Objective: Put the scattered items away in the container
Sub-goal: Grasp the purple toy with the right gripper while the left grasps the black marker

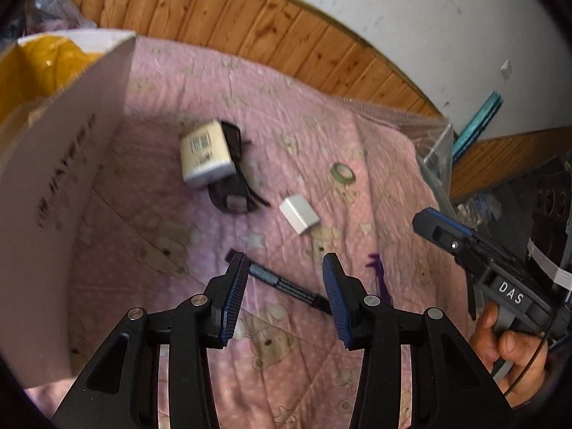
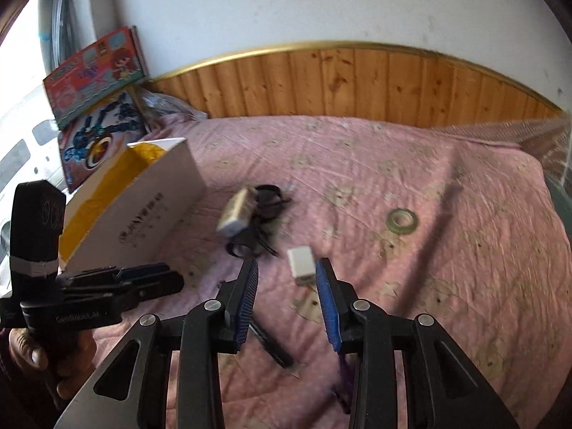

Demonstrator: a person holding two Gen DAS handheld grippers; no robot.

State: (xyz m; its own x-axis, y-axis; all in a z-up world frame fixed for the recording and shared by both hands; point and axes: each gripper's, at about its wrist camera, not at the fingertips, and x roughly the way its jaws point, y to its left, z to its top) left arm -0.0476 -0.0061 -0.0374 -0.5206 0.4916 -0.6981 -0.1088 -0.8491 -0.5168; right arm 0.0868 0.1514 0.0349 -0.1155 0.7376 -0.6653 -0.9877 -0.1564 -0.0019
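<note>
Now the left gripper [image 1: 284,268] hovers, jaws apart, over the black pen [image 1: 286,286] on the bed [image 1: 393,178]. Right gripper [image 2: 286,275] jaws are apart too, the white adapter [image 2: 301,262] just beyond their tips.

White cardboard box with yellow lining [image 1: 53,164]: cut off by left frame edge; side print blurred, unreadable. Black pen [image 1: 286,286], just right of box: tip hidden behind the left gripper's [image 1: 286,296] finger. Purple item [image 2: 344,375]: blurred, unidentifiable.

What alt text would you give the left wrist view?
The open left tool hovers over a black pen on a pink quilt. Beyond lie a white charger on a black cable, a small white block and a tape ring, with a white box at left.
</note>
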